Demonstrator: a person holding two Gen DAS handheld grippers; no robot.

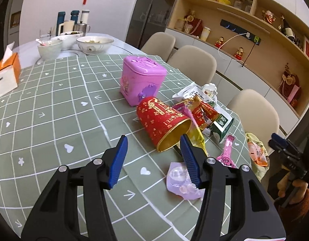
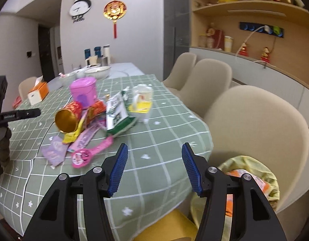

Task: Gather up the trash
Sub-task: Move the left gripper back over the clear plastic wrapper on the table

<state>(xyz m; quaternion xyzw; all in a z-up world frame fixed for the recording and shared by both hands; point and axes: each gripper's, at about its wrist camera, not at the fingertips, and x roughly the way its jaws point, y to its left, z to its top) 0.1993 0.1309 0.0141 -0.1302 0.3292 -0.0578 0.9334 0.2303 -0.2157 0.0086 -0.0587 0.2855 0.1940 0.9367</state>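
Observation:
A heap of trash lies on the green checked tablecloth [image 1: 54,104]. It holds a red paper cup [image 1: 162,120] on its side, a green-and-white snack bag [image 1: 222,120], a yellow wrapper [image 1: 196,138], a pink spoon-shaped packet [image 1: 226,152] and a lilac blister pack [image 1: 180,178]. My left gripper [image 1: 153,140] hovers open and empty just in front of the cup's gold mouth. My right gripper [image 2: 155,146] stands open and empty over the table's edge, to the right of the heap [image 2: 88,124]. A bin lined with a yellow-green bag [image 2: 252,172] sits below its right finger, with orange wrappers inside.
A pink tin box [image 1: 141,78] stands behind the cup. An orange tissue box [image 1: 7,72], bowls [image 1: 94,44] and flasks [image 1: 74,20] fill the far end. Beige chairs [image 2: 254,124] line the right side. A white plastic container [image 2: 142,98] stands by the snack bag.

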